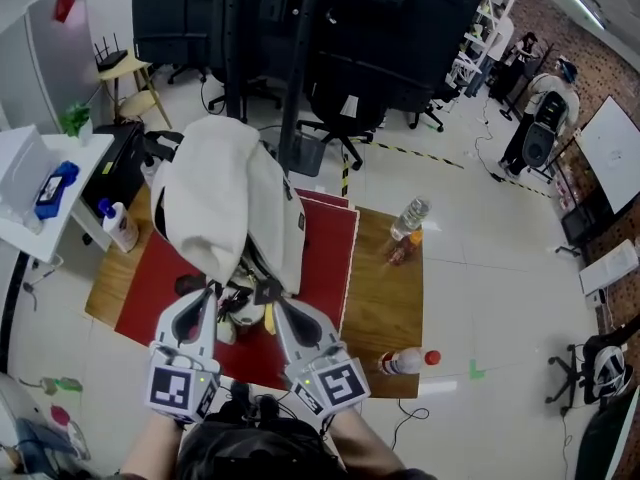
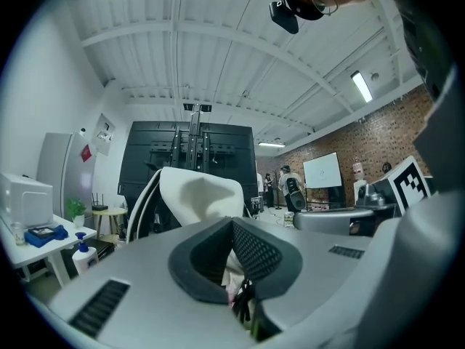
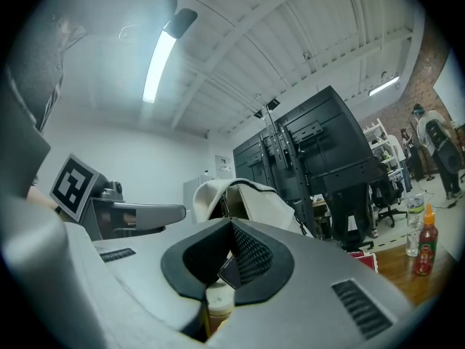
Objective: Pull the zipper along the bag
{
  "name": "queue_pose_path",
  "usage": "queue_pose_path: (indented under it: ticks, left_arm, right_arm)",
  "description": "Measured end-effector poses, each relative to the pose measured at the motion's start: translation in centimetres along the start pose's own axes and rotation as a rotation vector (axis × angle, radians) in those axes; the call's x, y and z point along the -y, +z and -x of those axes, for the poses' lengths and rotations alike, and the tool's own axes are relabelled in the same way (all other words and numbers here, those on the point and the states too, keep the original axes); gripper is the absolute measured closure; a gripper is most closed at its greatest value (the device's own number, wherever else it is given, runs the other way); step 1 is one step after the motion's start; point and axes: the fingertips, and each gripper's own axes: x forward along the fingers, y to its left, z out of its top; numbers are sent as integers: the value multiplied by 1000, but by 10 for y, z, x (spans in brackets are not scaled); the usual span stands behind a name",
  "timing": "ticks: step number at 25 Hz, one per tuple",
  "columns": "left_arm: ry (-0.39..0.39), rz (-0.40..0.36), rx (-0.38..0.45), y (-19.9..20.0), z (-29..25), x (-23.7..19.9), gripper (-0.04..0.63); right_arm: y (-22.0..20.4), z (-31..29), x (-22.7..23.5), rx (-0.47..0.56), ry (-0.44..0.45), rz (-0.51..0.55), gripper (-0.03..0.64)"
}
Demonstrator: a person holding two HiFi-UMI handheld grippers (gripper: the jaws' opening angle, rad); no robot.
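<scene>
A cream backpack [image 1: 225,198] stands upright on a red mat [image 1: 325,258], and both grippers are at its lower front. My left gripper [image 1: 209,293] is shut, with a fold of pale bag fabric [image 2: 231,276] pinched between its pads. My right gripper [image 1: 270,294], just to its right, is shut on a small dark zipper tab [image 3: 227,271]. The backpack's top [image 2: 200,191] rises beyond the left jaws and shows again as the backpack [image 3: 254,198] past the right jaws. The zipper track itself is hidden by the grippers.
The mat lies on a wooden table [image 1: 385,303]. A clear bottle [image 1: 411,213] and an orange sauce bottle [image 1: 403,248] stand at the right; a red-capped bottle [image 1: 405,361] lies near the front edge. A pump bottle [image 1: 120,226] stands at the left.
</scene>
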Motion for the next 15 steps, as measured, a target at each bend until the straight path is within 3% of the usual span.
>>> queue_pose_path:
  ticks: [5, 11, 13, 15]
  left_arm:
    - [-55, 3, -7, -2, -10, -9, 577]
    - [-84, 14, -1, 2, -19, -23, 577]
    - [-93, 17, -2, 2, -23, -27, 577]
    - [-98, 18, 1, 3, -26, -30, 577]
  right_arm:
    - [-6, -21, -1, -22, -9, 8, 601]
    - [-24, -48, -3, -107, 39, 24, 601]
    - [-28, -55, -3, -123, 50, 34, 577]
    - [-31, -62, -4, -144, 69, 44, 510]
